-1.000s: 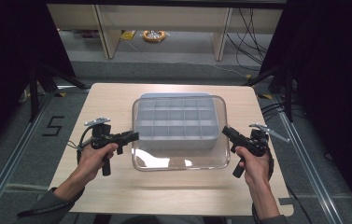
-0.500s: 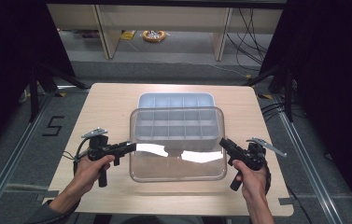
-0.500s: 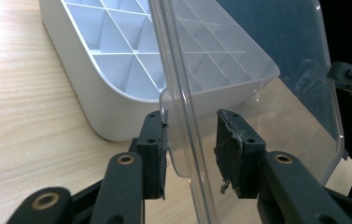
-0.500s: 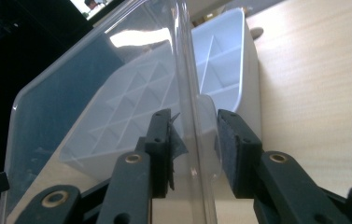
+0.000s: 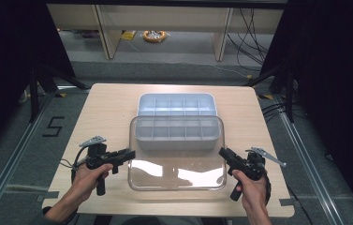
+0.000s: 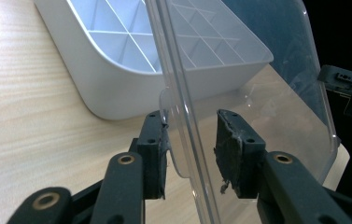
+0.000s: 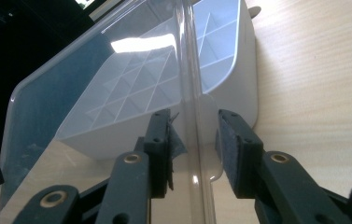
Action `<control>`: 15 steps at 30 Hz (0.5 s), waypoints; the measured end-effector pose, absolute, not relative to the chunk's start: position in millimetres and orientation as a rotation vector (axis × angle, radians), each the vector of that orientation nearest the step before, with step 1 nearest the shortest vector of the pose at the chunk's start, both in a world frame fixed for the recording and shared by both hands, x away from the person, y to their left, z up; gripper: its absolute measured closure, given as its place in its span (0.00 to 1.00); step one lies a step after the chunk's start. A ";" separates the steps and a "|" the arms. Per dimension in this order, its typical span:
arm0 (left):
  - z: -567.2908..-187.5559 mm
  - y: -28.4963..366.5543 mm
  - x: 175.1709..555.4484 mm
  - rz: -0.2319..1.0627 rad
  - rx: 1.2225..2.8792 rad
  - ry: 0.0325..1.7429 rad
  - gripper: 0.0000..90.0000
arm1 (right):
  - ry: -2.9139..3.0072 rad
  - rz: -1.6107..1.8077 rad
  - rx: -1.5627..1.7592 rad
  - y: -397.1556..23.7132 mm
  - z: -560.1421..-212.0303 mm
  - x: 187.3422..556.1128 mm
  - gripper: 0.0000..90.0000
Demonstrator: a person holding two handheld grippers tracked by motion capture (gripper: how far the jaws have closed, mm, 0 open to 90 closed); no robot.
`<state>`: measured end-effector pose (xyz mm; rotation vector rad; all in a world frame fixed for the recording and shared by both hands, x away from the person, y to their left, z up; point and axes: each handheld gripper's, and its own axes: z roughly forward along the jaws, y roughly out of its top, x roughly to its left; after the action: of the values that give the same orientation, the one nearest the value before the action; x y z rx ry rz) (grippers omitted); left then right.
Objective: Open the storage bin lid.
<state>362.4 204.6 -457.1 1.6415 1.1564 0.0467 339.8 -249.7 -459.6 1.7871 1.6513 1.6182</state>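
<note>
I have the clear lid point(image 5: 178, 161) between my two grippers: a see-through rectangular plastic cover with rounded corners and a raised rim, catching two bright glares along its near half. It sits over the near part of the wooden table point(image 5: 108, 108), its far half overlapping the near half of the white divided tray point(image 5: 176, 104), whose grid of compartments shows through the plastic. In my left gripper view the lid's edge and its small tab run up between the jaws, and the left gripper point(image 6: 191, 147) is clamped on that left edge. My right gripper point(image 7: 193, 144) is clamped on the right edge, the rim passing upright between its pads. From the high view, my hands hold the grippers level at either side of the lid, near the table's front edge.
</note>
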 end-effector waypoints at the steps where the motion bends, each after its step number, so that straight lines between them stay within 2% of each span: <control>1: -457.7 204.4 361.3 0.054 1.639 1.159 0.70 | 1.650 1.634 1.791 -249.5 -460.9 337.5 0.74; 15: -477.0 202.9 340.2 0.003 1.693 1.165 0.70 | 1.670 1.602 1.816 -251.1 -471.5 311.5 0.74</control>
<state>340.2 202.9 -477.0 1.6931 1.1654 0.0034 311.5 -251.1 -471.5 1.8157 1.6700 1.6021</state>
